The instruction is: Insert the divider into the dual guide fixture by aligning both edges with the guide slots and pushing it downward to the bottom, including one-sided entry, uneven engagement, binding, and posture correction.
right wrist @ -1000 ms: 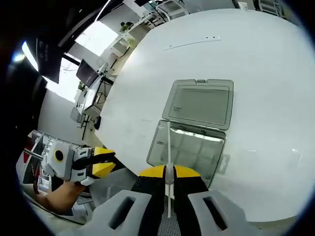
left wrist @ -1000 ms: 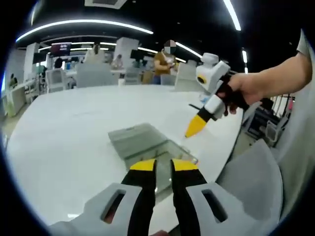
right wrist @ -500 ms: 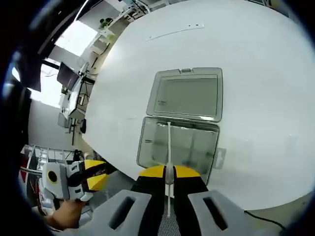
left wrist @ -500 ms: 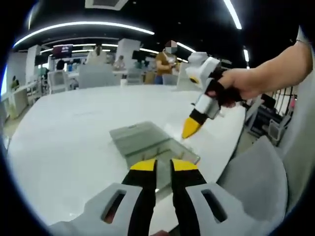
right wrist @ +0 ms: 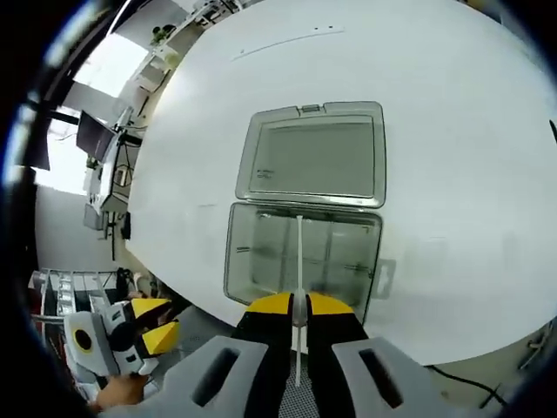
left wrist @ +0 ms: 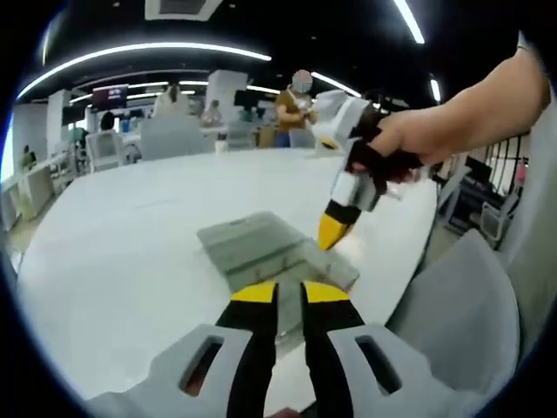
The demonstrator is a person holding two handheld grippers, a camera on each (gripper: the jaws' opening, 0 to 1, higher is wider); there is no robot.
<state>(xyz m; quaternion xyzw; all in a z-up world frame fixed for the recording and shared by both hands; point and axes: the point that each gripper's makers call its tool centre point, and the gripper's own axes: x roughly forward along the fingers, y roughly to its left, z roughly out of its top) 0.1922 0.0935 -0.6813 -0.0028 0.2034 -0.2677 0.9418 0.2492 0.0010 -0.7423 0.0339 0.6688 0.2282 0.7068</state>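
A clear plastic box (right wrist: 261,261) with inner guide ribs lies on the white table (right wrist: 452,131), its hinged lid (right wrist: 313,157) folded flat behind it. My right gripper (right wrist: 298,306) is shut on a thin clear divider (right wrist: 298,252), seen edge-on and reaching out over the middle of the box. In the left gripper view, that right gripper (left wrist: 332,231) points down at the box (left wrist: 283,261), held by a hand. My left gripper (left wrist: 290,294) stands open near the table's edge, short of the box, with nothing between its jaws; in the right gripper view it is the left gripper (right wrist: 150,322) at the lower left.
The table's rim runs close under the box (right wrist: 287,326). A grey chair back (left wrist: 461,305) stands at the right of the left gripper view. Desks, chairs and a few people fill the far background (left wrist: 174,122). A dark cable (right wrist: 457,374) hangs near the table's edge.
My right gripper has carried the divider down and in over the box, which now sits larger and more centred in its view. The left gripper has hardly moved.
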